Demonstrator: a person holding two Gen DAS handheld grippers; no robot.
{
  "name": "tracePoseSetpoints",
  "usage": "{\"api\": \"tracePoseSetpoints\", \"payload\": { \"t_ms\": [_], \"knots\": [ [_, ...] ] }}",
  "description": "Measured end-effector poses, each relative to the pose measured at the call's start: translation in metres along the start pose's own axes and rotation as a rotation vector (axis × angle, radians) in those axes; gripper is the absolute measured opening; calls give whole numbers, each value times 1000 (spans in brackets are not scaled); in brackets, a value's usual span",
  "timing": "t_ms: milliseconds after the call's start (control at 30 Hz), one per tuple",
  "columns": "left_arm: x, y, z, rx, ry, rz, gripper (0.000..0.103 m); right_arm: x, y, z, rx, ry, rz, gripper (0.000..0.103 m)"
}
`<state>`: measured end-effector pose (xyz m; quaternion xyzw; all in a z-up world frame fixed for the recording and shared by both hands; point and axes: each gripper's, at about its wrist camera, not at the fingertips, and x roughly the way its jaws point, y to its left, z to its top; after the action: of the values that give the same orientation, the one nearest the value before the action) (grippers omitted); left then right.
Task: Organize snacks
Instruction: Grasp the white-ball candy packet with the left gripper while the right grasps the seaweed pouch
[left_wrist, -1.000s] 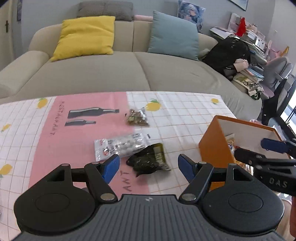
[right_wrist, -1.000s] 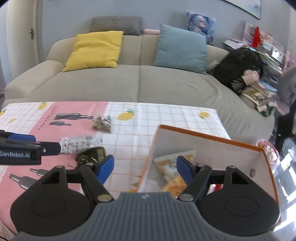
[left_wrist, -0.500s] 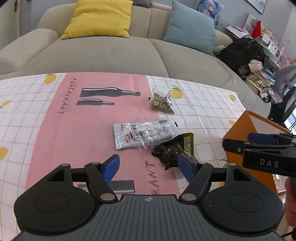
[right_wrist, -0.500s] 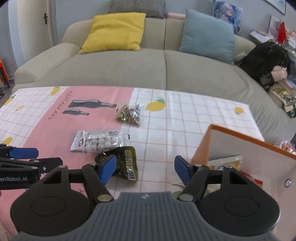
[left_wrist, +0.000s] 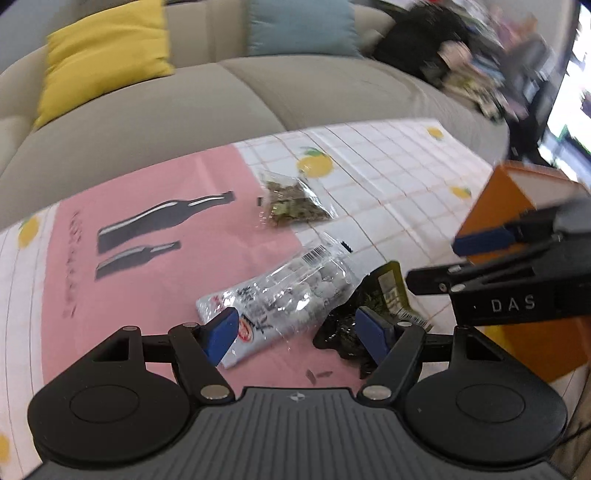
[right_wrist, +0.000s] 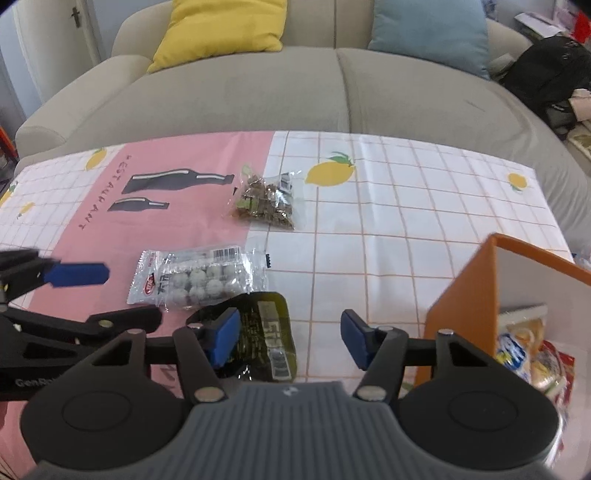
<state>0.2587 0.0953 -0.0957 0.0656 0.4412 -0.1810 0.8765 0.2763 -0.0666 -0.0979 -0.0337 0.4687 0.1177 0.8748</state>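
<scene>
Three snack packets lie on the tablecloth: a clear bag of brown bits (right_wrist: 266, 204) (left_wrist: 291, 201) at the back, a clear pack of white balls (right_wrist: 199, 277) (left_wrist: 280, 299) in the middle, and a dark green packet (right_wrist: 266, 328) (left_wrist: 369, 306) nearest me. My left gripper (left_wrist: 301, 328) hovers open over the white-ball pack and the dark packet's edge, pads apart from both. My right gripper (right_wrist: 290, 338) is closing above the dark green packet, which lies between its pads untouched. The orange box (right_wrist: 465, 295) (left_wrist: 495, 206) stands at the right with several snacks inside.
A beige sofa (right_wrist: 295, 85) with a yellow cushion (right_wrist: 221, 26) and a blue cushion (right_wrist: 428, 29) runs behind the table. A black bag (right_wrist: 546, 70) and clutter sit at the far right. The pink and white tablecloth (right_wrist: 406, 221) covers the table.
Both grippers have come down and forward towards the packets, away from the orange box. The right jaws have narrowed. The left gripper has rolled, tilting its view.
</scene>
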Motion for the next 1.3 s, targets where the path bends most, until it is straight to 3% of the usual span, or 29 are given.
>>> {"api": "tracePoseSetpoints", "payload": {
  "t_ms": [267, 400, 500, 667, 800, 933, 1133, 1300],
  "knots": [
    [25, -3, 11, 195, 40, -18, 88, 32, -3, 13, 10, 68, 57, 51],
    [35, -8, 19, 262, 49, -45, 88, 39, -3, 15, 12, 97, 89, 30],
    [44, -13, 24, 304, 62, -57, 88, 36, -3, 13, 5, 102, 68, 12],
    [55, -22, 25, 335, 93, -47, 86, 30, -9, 11, 16, 102, 2, 2],
    [54, -27, 23, 320, 118, 6, 65, 29, -11, 9, 22, 110, -12, 0],
    [47, -29, 18, 248, 164, 51, 61, 26, -8, 6, 25, 117, 8, 2],
    [33, -25, -3, 31, 211, 119, 61, 16, 0, 0, 21, 85, 10, 7],
    [14, -15, -22, -182, 214, 122, 60, 1, 8, -7, 24, 42, 10, 21]
  ]
}}
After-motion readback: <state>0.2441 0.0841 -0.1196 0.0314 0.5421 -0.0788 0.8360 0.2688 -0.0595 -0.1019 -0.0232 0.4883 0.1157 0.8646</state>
